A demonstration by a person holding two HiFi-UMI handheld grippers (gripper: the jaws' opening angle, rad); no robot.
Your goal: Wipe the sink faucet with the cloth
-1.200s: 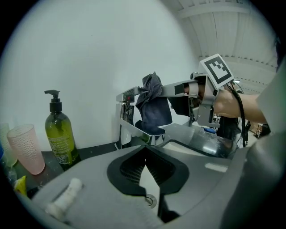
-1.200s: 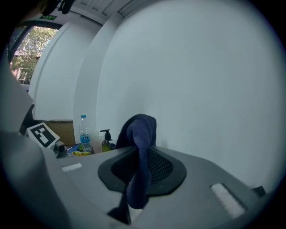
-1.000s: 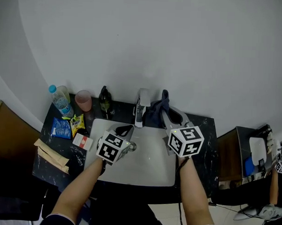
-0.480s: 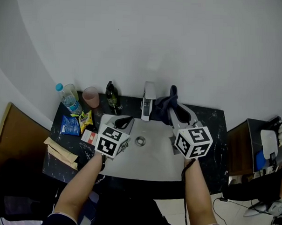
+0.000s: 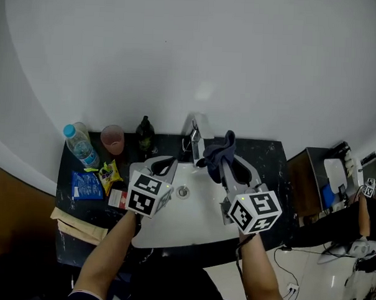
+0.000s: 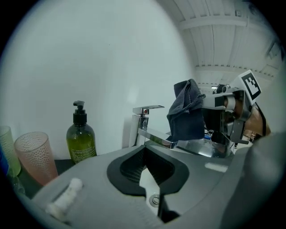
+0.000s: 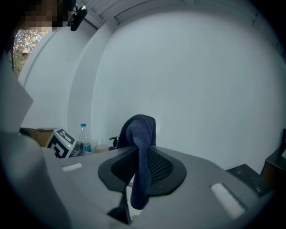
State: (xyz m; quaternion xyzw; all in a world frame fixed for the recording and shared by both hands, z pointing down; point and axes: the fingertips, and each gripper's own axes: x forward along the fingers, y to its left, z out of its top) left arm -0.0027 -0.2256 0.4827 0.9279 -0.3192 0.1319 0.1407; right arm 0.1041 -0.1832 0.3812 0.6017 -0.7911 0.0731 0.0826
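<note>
The chrome faucet (image 5: 199,139) stands at the back of the white sink (image 5: 194,224). My right gripper (image 5: 223,161) is shut on a dark blue cloth (image 5: 218,152), which hangs bunched right beside the spout's right side; contact cannot be told. In the right gripper view the cloth (image 7: 140,147) drapes down between the closed jaws of the right gripper (image 7: 138,176). My left gripper (image 5: 165,166) hovers over the sink's left part, shut and empty. In the left gripper view, past the left gripper (image 6: 148,169), the faucet (image 6: 144,127) shows with the cloth (image 6: 187,114) at its spout end.
On the dark counter to the left stand a green soap bottle (image 5: 144,134), a pink cup (image 5: 112,137) and a water bottle (image 5: 78,144). Snack packets (image 5: 84,184), a small red-and-white box (image 5: 117,198) and brown paper (image 5: 79,220) lie nearer. The drain (image 5: 183,191) sits mid-basin.
My right gripper has drawn back a little toward me with the cloth, which stays by the faucet. The left gripper has risen slightly. The head view has shifted.
</note>
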